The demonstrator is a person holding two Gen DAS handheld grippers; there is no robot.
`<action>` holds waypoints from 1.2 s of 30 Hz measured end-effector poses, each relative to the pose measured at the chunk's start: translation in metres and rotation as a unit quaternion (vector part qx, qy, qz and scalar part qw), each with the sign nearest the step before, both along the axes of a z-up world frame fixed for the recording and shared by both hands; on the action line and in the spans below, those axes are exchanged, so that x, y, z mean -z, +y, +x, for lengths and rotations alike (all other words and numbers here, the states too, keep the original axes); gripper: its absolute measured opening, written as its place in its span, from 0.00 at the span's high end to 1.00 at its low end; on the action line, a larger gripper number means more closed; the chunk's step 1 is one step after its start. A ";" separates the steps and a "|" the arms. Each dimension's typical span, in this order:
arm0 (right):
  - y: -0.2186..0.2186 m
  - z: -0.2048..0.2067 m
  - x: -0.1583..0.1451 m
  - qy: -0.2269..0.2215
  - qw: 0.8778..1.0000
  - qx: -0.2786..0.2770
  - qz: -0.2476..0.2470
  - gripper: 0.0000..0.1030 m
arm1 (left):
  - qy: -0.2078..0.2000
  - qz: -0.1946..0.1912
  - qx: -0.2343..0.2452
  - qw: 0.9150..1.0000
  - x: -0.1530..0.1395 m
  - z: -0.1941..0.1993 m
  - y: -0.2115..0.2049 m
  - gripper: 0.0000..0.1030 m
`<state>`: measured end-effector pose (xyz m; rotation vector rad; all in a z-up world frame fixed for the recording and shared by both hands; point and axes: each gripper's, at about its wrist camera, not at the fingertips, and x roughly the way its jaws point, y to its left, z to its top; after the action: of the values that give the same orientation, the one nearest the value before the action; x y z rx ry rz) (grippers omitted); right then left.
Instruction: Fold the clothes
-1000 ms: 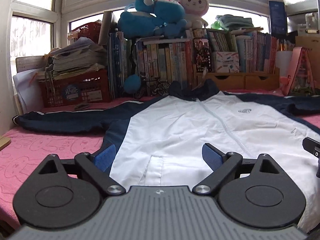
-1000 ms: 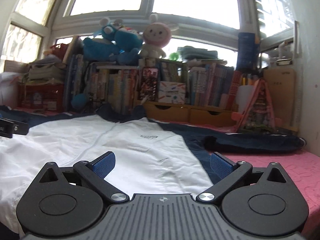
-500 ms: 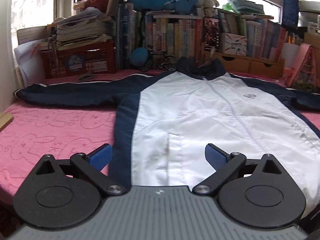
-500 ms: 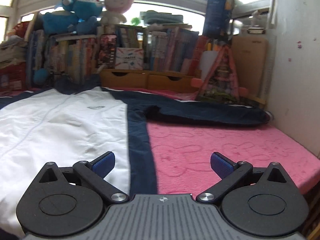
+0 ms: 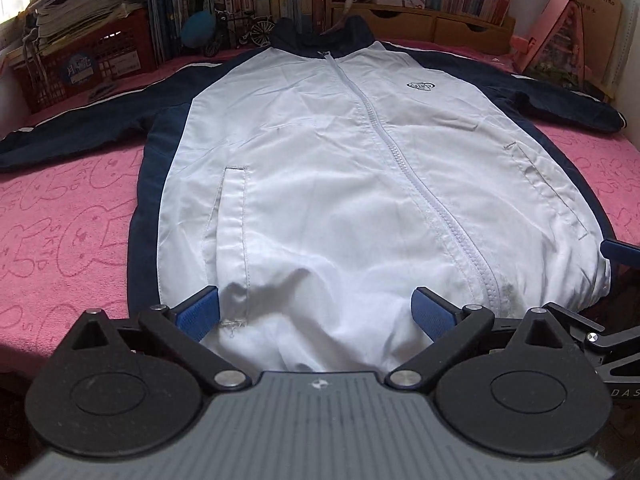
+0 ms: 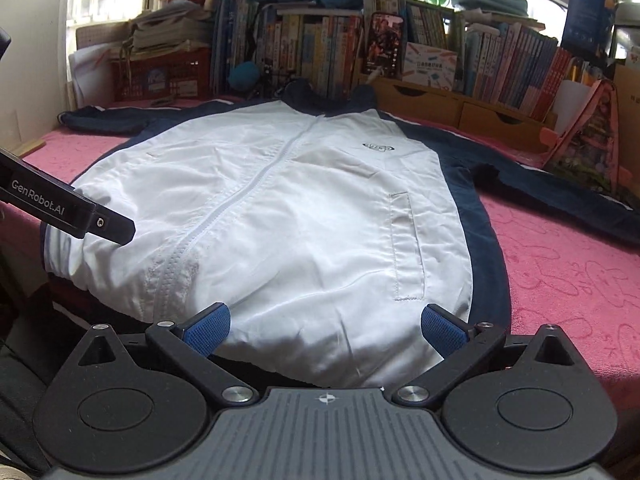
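Looking at your jacket (image 5: 340,168), it's spread flat and zipped on the pink bed (image 5: 60,220), sleeves out to both sides, collar far, hem right at you. Long axis runs straight away from both tools. Left tool (image 5: 316,312) and right tool (image 6: 326,330) both gape wide, empty, each straddling the hem, equally near.

The jacket (image 5: 320,184) is thin, smooth woven cloth, its white front lightly creased and faintly sheeny, its navy sleeves matt. It lies on a pink terry cover (image 5: 68,232), rough and matt, with outline figures pressed into the pile. Each claw, left (image 5: 316,312) and right (image 6: 326,326), is matt black plastic with bright metal pivot pins and blue textured pads (image 6: 208,330); far back stand wooden drawers (image 6: 448,106).
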<state>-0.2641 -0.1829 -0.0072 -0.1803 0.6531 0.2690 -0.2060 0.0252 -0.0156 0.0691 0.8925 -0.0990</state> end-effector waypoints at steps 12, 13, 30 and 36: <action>0.000 -0.006 0.005 0.013 1.000 0.006 0.000 0.00 | 0.022 -0.004 -0.003 1.000 0.006 -0.016 -0.001 0.01; 0.000 -0.007 0.005 0.013 1.000 0.006 -0.001 0.00 | 0.023 -0.004 -0.002 1.000 0.006 -0.017 -0.002 0.01; -0.017 -0.015 0.007 0.023 0.999 0.016 0.018 0.00 | 0.025 -0.004 0.007 1.000 0.009 -0.021 -0.009 0.01; -0.083 0.021 -0.020 -0.032 0.989 0.098 0.105 0.00 | -0.067 -0.018 -0.030 0.997 -0.027 0.014 0.018 0.00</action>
<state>-0.2432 -0.2664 0.0124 0.0782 0.5707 0.1402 -0.1919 0.0427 0.0109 0.0146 0.7575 -0.0538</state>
